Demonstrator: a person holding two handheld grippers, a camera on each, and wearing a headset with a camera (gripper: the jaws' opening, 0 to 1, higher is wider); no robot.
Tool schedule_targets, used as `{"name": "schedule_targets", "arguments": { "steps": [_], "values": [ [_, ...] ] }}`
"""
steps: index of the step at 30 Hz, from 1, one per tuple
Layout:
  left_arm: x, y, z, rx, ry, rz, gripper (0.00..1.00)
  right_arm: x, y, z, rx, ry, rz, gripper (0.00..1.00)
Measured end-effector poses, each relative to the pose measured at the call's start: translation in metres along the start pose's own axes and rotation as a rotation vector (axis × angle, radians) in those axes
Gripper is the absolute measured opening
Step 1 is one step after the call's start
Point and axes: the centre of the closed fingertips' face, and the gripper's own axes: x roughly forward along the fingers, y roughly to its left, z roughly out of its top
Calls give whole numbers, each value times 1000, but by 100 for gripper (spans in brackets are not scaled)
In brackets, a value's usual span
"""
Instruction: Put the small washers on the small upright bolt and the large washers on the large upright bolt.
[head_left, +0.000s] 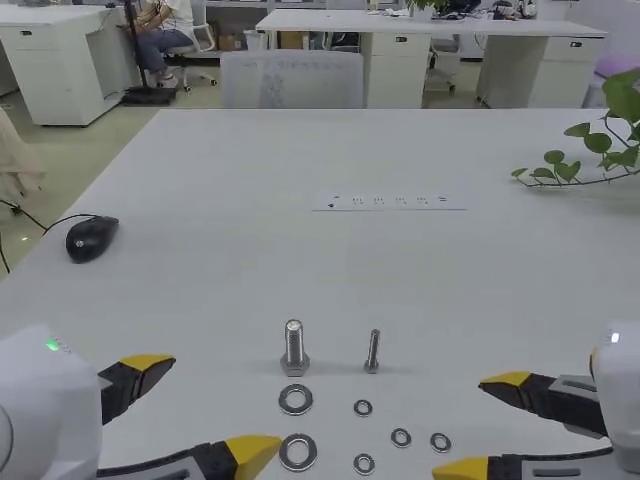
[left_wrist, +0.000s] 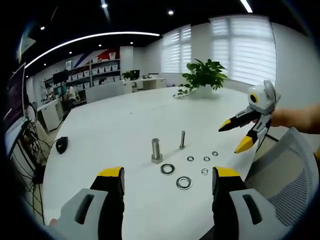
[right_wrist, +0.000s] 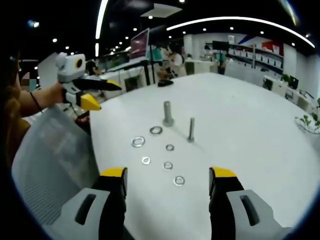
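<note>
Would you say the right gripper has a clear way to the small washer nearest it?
Probably yes. The right gripper is open, and that small washer lies flat on bare table just ahead of its jaws, with nothing between.

No text, number or brand can be read; a pale strip (head_left: 390, 202) bearing a row of small dark marks is seen on the table (head_left: 200, 200), but the marks are too small to be made out; a red and blue wall graphic (left_wrist: 102, 53) is seen in the left gripper view, and no lettering on it can be told.
</note>
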Motion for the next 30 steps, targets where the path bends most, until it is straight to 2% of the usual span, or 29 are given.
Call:
{"name": "schedule_targets", "arguments": {
  "steps": [14,18,30],
  "values": [
    [-3,3,2,-2,-8,22,71,0,-2,0,-12,11,4,68],
    [-3,2,-1,2,8,19,71,1,-3,-1,-24,20,13,67],
    [2,0,-2,10,15,7,71,14,-5,-7,-52,72,49,67]
  ]
}}
